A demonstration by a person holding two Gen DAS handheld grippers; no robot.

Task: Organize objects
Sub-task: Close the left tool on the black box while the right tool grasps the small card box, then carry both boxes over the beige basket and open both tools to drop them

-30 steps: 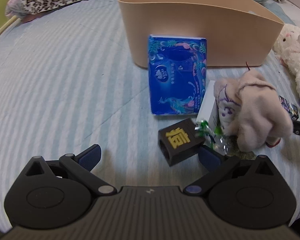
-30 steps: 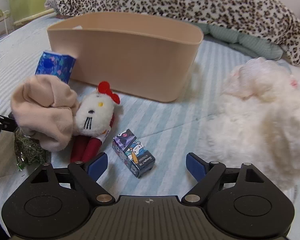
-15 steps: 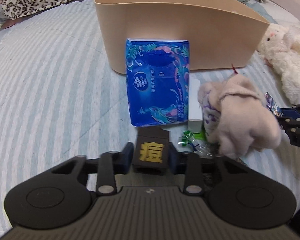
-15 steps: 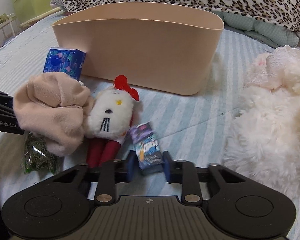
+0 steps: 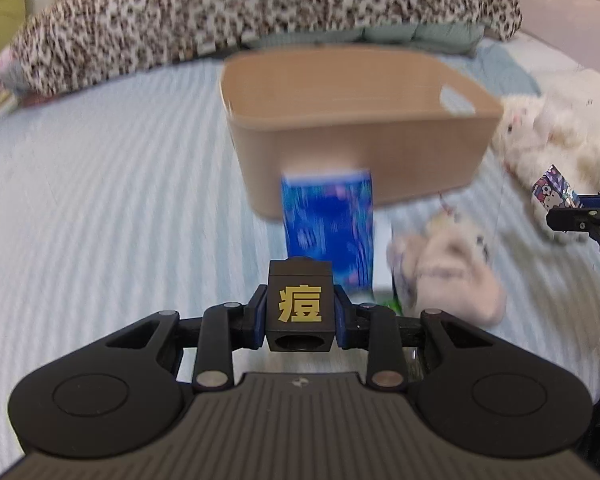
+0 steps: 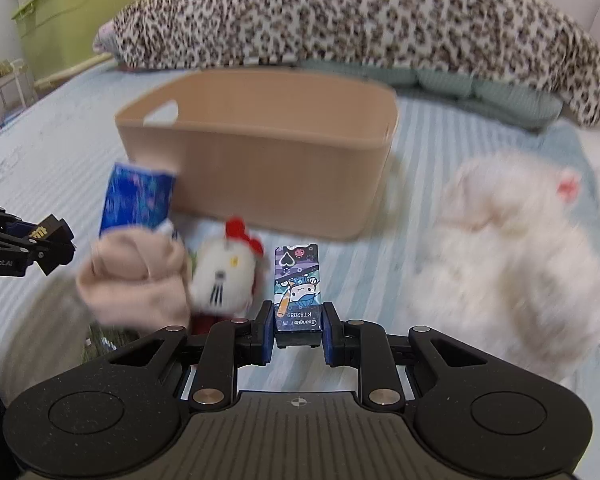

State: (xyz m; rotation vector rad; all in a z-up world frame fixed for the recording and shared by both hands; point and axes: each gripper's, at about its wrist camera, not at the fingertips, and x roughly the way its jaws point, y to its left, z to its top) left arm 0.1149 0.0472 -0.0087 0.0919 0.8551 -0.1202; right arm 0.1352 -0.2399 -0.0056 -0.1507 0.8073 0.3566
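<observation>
Both loaded, clear of the bed for the bin (image 5: 356, 148) ahead. Left gripper (image 5: 300, 320) clamps the black block (image 5: 300, 308); right gripper (image 6: 298, 332) pinches the card box (image 6: 298, 284) endwise.

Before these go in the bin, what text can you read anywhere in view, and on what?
"痘": gold character on the black cube in the left hand-held gripper.
"GuangBo" and "KT82089": cartoon card box in the right hand-held gripper.
"enRobot.AI", cut off: left hand-held gripper's side.
Blue tissue pack: too blurred.
</observation>
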